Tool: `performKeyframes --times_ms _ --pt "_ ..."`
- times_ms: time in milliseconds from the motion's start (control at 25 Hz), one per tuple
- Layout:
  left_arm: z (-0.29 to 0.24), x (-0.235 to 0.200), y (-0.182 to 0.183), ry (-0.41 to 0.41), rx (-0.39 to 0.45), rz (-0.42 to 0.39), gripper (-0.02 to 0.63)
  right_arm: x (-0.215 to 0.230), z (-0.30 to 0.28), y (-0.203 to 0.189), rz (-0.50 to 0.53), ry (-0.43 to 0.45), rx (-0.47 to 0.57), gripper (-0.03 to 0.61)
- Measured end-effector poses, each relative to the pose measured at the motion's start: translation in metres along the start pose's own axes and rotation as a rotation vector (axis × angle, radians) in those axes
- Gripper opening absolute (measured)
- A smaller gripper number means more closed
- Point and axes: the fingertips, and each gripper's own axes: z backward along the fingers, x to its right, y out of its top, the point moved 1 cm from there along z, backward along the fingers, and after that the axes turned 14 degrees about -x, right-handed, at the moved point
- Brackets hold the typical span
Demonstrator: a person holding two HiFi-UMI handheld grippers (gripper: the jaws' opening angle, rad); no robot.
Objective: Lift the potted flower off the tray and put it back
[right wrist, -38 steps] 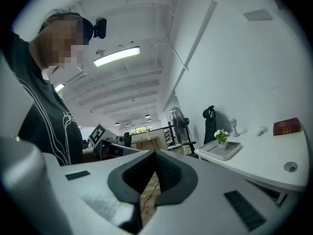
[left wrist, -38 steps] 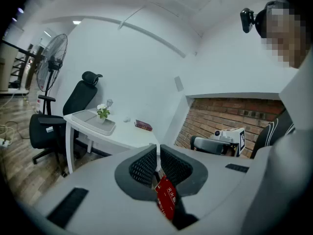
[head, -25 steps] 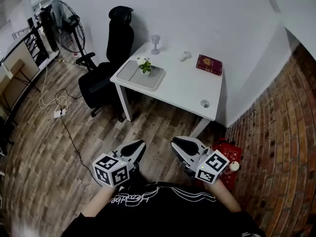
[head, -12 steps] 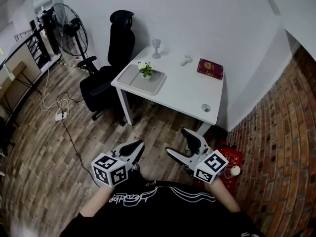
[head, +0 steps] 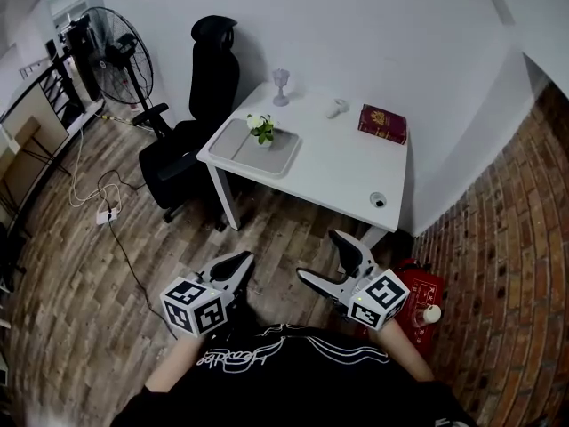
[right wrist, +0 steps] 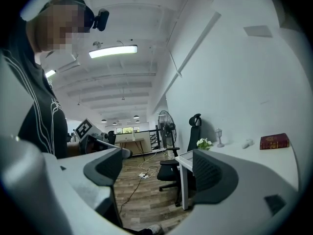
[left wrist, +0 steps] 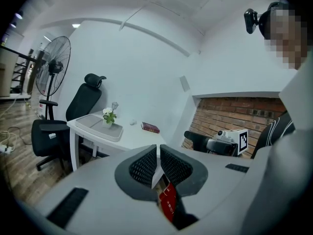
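Our right claw (head: pixel 320 256) has just been opening wide on nothing, our left claw (head: pixel 238 261) is pinched narrow, and the white-blossomed potted flower (head: pixel 260 129) sits on its grey rectangular tray (head: pixel 238 152) at eleven o'clock, well apart, so we must approach first.

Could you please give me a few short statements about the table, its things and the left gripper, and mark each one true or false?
1. The potted flower stands on the tray. True.
2. The red book lies on the tray. False: it lies on the bare table, apart from the tray.
3. The left gripper holds the potted flower. False: its jaws are together on nothing, well short of the table.
4. A black office chair stands beside the table. True.
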Motion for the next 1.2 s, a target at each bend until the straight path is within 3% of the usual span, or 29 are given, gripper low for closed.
performKeyframes --times_ms 200,480,840,1200 --pt "-0.011 -0.044 0.013 -0.012 -0.014 0.024 0.046 0.018 -0.043 0.004 -0.017 0.000 -0.026 0.436" --pt "-0.029 -0.116 0.059 -0.062 -0.051 0.026 0.046 0.056 -0.114 0.025 -0.066 -0.052 -0.060 0.436" --pt "-0.065 -0.223 0.129 -0.139 -0.126 0.017 0.046 0.123 -0.210 0.055 -0.178 -0.175 -0.104 0.442" --pt "-0.100 -0.304 0.167 -0.222 -0.184 -0.022 0.046 0.177 -0.294 0.060 -0.229 -0.295 -0.129 0.462"
